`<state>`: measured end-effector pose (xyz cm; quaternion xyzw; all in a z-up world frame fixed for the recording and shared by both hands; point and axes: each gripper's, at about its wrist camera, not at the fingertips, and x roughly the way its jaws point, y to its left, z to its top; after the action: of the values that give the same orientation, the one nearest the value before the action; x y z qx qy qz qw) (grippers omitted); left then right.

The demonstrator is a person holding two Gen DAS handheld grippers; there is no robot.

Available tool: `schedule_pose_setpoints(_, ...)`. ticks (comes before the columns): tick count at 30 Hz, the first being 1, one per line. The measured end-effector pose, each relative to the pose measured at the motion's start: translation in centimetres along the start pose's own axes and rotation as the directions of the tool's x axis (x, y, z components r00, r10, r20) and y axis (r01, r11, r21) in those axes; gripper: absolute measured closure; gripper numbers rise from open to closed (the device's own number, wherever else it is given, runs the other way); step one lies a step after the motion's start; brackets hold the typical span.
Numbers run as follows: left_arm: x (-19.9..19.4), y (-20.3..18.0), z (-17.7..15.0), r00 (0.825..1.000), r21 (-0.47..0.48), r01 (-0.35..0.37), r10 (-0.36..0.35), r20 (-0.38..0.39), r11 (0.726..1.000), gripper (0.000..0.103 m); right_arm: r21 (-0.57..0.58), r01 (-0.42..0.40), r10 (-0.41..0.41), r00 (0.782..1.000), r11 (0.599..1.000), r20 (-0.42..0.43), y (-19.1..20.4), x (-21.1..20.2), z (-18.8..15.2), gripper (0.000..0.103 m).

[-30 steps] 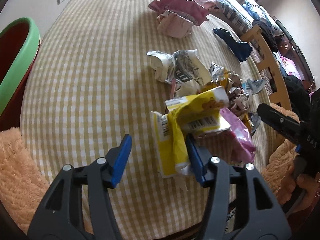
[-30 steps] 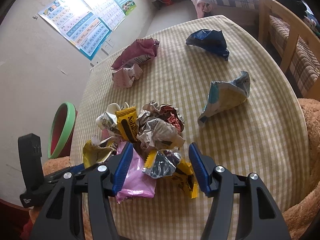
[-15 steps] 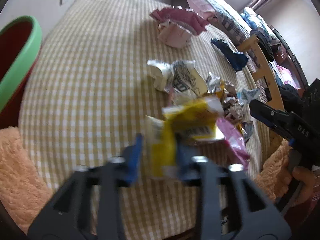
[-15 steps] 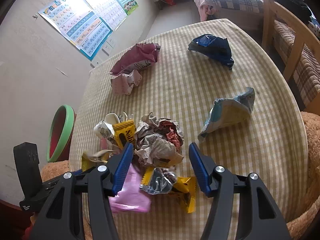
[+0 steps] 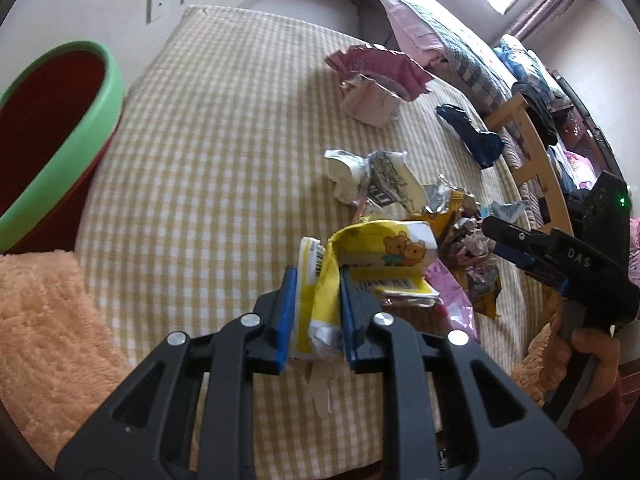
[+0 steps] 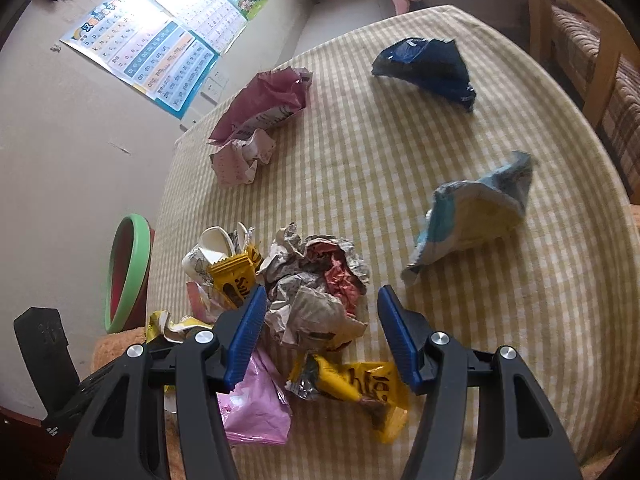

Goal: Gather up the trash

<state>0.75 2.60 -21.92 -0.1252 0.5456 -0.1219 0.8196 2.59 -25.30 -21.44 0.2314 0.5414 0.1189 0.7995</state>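
- Left gripper (image 5: 316, 316): jaws clenched on the yellow wrapper (image 5: 372, 260), gripping its crumpled lower fold; the bear-printed upper part stands free above the pads. The grip reads as secure but narrow, on thin film only.
- Right gripper (image 6: 320, 332): jaws released, standing apart over the crumpled paper wad (image 6: 316, 280) in the main pile, no contact evident.
- Pile on the checked surface (image 6: 500, 320): pink wrapper (image 6: 256, 404) and yellow snack wrapper (image 6: 360, 388) lie nearest, a crushed paper cup (image 6: 208, 252) beside the wad.
- Further out, well apart: pale blue bag (image 6: 476, 216), dark blue bag (image 6: 428, 68), maroon bag (image 6: 264, 108).
- Green-rimmed bin (image 5: 56, 140): off the surface's left edge, the judged destination.
- Recommendation: lift the yellow wrapper clear before swinging left, so its loose end does not drag neighbouring wrappers along; release only once over the bin's mouth. The right gripper should descend squarely on the wad before closing.
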Motion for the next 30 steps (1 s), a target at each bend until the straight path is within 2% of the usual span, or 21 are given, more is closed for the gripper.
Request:
schedule_pose_setpoints(3, 0.5, 0.0, -0.1, 0.999, 0.002, -0.026, 0.026, -0.031, 1.000, 0.082, 0.008, -0.026, 0.026, 0.999, 1.000, -0.019, -0.1, 0.5, -0.3, 0.052)
schedule_pose_setpoints(4, 0.7, -0.1, -0.2, 0.999, 0.007, -0.023, 0.024, -0.041, 1.000, 0.080, 0.003, -0.030, 0.030, 0.999, 1.000, -0.023, 0.0, 0.6, -0.4, 0.061)
schedule_pose_setpoints(6, 1.0, -0.5, -0.3, 0.998, 0.025, -0.026, 0.028, -0.053, 0.999, 0.065, -0.003, -0.033, 0.033, 0.999, 0.999, -0.019, 0.1, 0.5, -0.6, 0.063)
schedule_pose_setpoints(10, 1.5, -1.1, -0.4, 0.997, 0.056, -0.036, 0.040, -0.069, 0.998, 0.054, 0.001, -0.043, 0.043, 0.999, 0.999, -0.005, 0.1, 0.2, -0.6, 0.071)
schedule_pose_setpoints(11, 1.7, -1.1, -0.4, 0.996, 0.056, -0.042, 0.046, -0.079, 0.998, 0.043, 0.001, -0.044, 0.044, 0.999, 0.999, -0.003, 0.1, 0.1, -0.6, 0.072)
schedule_pose_setpoints(12, 1.9, -1.0, -0.5, 0.995, 0.052, -0.050, 0.055, -0.089, 0.997, 0.038, 0.001, -0.043, 0.043, 0.999, 0.999, 0.000, 0.1, 0.0, -0.6, 0.072)
schedule_pose_setpoints(15, 1.8, -0.7, -0.5, 0.995, 0.036, -0.040, 0.043, -0.092, 0.999, 0.038, 0.002, -0.041, 0.041, 0.999, 0.999, -0.001, 0.1, 0.0, -0.6, 0.072)
schedule_pose_setpoints(19, 1.5, -1.0, -0.7, 0.994, 0.045, -0.014, 0.019, -0.108, 0.999, 0.038, 0.011, -0.027, 0.028, 1.000, 1.000, -0.011, 0.0, 0.3, -0.6, 0.052)
schedule_pose_setpoints(22, 1.1, -1.6, -1.3, 0.994, 0.078, -0.007, 0.015, -0.110, 0.997, 0.038, 0.012, -0.014, 0.014, 1.000, 1.000, -0.013, 0.0, 0.4, -0.6, 0.044)
schedule_pose_setpoints(25, 1.7, -2.2, -1.6, 0.991, 0.109, -0.022, 0.036, -0.127, 0.994, 0.039, 0.017, -0.007, 0.007, 1.000, 1.000, -0.027, -0.2, 0.9, -0.7, 0.043)
schedule_pose_setpoints(26, 2.1, -2.4, -1.7, 0.990, 0.117, -0.022, 0.038, -0.136, 0.993, 0.045, 0.014, -0.009, 0.009, 0.999, 1.000, -0.033, -0.2, 1.1, -0.7, 0.044)
schedule_pose_setpoints(27, 2.6, -2.7, -1.7, 0.988, 0.123, -0.021, 0.039, -0.148, 0.992, 0.060, 0.009, -0.010, 0.010, 0.999, 1.000, -0.034, -0.1, 1.2, -0.8, 0.047)
schedule_pose_setpoints(28, 3.0, -2.9, -1.8, 0.985, 0.131, -0.023, 0.045, -0.165, 0.991, 0.067, 0.004, -0.017, 0.017, 0.999, 1.000, -0.033, 0.0, 1.4, -1.0, 0.058)
schedule_pose_setpoints(29, 3.3, -3.0, -1.9, 0.983, 0.139, -0.026, 0.050, -0.175, 0.990, 0.077, 0.004, -0.031, 0.031, 0.999, 1.000, -0.034, 0.0, 1.4, -1.0, 0.062)
schedule_pose_setpoints(30, 3.4, -3.1, -1.9, 0.984, 0.143, -0.027, 0.051, -0.171, 0.989, 0.079, 0.007, -0.038, 0.038, 0.999, 0.999, -0.023, 0.1, 1.2, -1.1, 0.064)
